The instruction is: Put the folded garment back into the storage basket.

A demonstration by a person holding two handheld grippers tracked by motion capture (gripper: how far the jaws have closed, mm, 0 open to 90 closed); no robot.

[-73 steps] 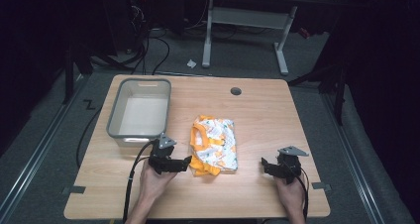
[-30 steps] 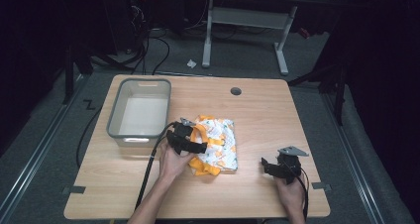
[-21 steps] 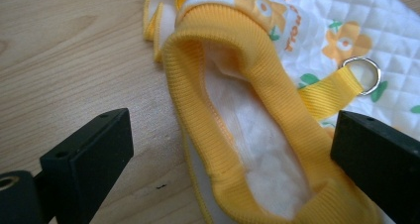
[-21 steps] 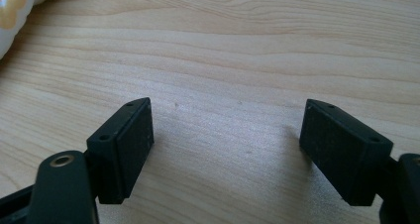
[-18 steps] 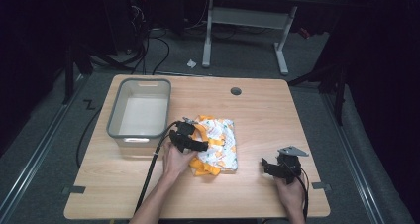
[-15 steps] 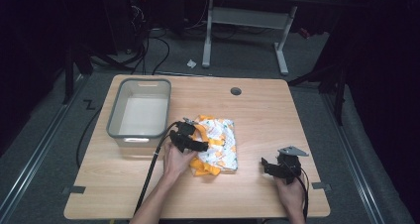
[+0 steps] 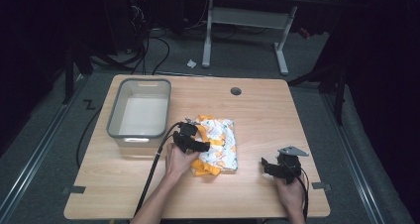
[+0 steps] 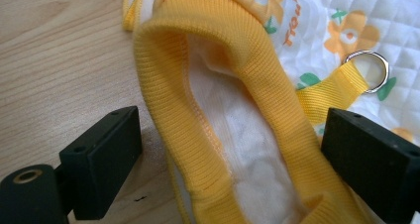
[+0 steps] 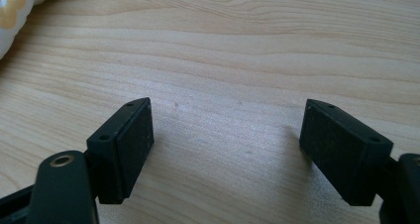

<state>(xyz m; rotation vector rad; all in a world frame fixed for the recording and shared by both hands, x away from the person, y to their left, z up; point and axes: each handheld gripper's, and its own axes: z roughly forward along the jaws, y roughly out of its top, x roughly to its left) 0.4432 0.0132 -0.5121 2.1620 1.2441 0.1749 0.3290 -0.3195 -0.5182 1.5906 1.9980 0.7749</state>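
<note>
A folded quilted white garment (image 7: 221, 140) with orange flowers and yellow ribbed trim lies mid-table. My left gripper (image 7: 199, 145) is at its left edge, pointing right. In the left gripper view the jaws (image 8: 233, 135) straddle a yellow ribbed cuff (image 8: 168, 85). They have just been closing, but both pads still stand off the fabric. A yellow strap with a metal ring (image 8: 367, 70) lies beyond the right jaw. My right gripper (image 7: 266, 165) rests at the table's front right, open over bare wood (image 9: 225, 125), with the garment's corner (image 9: 12, 6) far off.
A grey plastic bin (image 7: 114, 121) stands at the table's left, close behind the left hand. A round cable hole (image 7: 236, 91) sits near the far edge. Cables trail from both grippers toward the front edge. Dark floor and desk legs lie beyond.
The left hand has moved from the front of the table up to the garment's left edge, and the gripper now sits over the yellow trim. The right hand has stayed put.
</note>
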